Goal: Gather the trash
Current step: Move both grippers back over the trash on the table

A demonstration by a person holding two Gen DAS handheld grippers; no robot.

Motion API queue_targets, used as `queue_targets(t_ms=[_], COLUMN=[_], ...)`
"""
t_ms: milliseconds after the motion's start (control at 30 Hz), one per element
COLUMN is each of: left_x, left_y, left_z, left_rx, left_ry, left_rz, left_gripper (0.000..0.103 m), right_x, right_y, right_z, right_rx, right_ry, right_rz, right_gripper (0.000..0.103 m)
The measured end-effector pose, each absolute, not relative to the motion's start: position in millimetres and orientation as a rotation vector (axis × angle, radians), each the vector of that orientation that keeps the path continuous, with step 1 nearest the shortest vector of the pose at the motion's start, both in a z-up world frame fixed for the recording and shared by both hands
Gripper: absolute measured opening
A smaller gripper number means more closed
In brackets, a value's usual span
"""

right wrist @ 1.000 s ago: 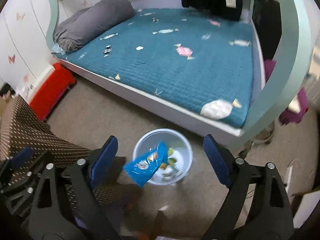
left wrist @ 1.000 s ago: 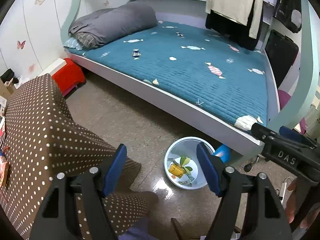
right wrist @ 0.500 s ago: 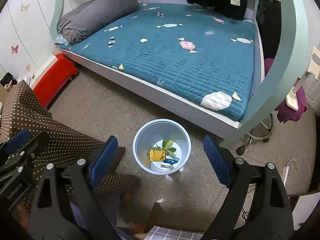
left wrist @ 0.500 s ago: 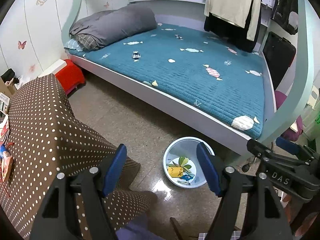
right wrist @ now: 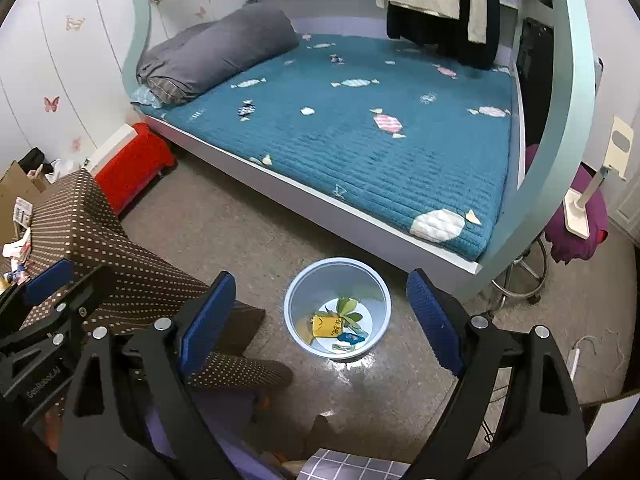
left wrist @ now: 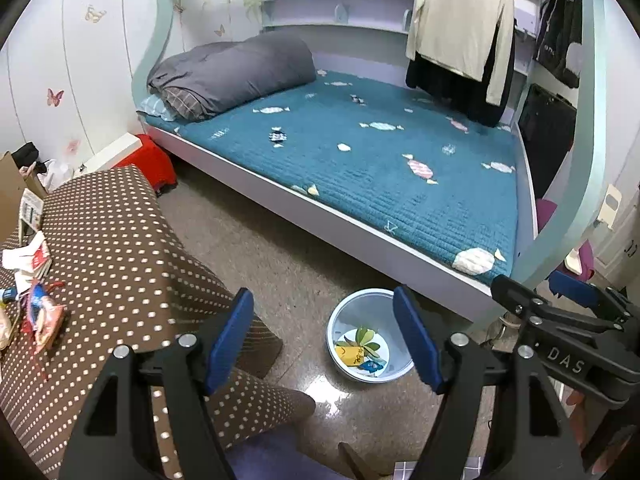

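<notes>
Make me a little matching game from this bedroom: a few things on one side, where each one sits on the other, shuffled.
Things:
1. grey duvet
2. yellow wrapper
3. red box
4. snack packets

Places:
A. on the dotted tablecloth
B. on the floor beside the bed
C. rolled up at the head of the bed
D. inside the pale blue bin

Pairs: 1-C, 2-D, 3-B, 4-A

The bin stands on the floor, near the bed's edge.
</notes>
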State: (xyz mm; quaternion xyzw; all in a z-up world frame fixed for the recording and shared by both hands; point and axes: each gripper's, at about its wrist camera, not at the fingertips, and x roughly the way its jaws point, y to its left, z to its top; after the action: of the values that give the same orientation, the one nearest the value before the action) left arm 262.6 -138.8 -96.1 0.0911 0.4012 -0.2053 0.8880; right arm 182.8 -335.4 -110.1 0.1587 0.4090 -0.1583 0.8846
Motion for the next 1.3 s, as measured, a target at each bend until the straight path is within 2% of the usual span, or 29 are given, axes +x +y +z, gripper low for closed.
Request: queue_targets(t_ms=[567,1300], left_x=[247.4,254.8], left_y=[-47.8,125.1], left_z=[-56.3,-53.6], left_rx=[0.097,-0.031], left_ry=[0.748,0.767], left_rz=[-0.281,0.035], left_gripper=[0.075,0.087], right_x=[197.8,252.5], right_y=[-255.4,-103.0], right_z=[-71.1,-63.0], right_rx=[0.245,0.039], right_ry=[0.784,0.828], right_rz=[-0.166,0.161], right_gripper=[0.086,0.087])
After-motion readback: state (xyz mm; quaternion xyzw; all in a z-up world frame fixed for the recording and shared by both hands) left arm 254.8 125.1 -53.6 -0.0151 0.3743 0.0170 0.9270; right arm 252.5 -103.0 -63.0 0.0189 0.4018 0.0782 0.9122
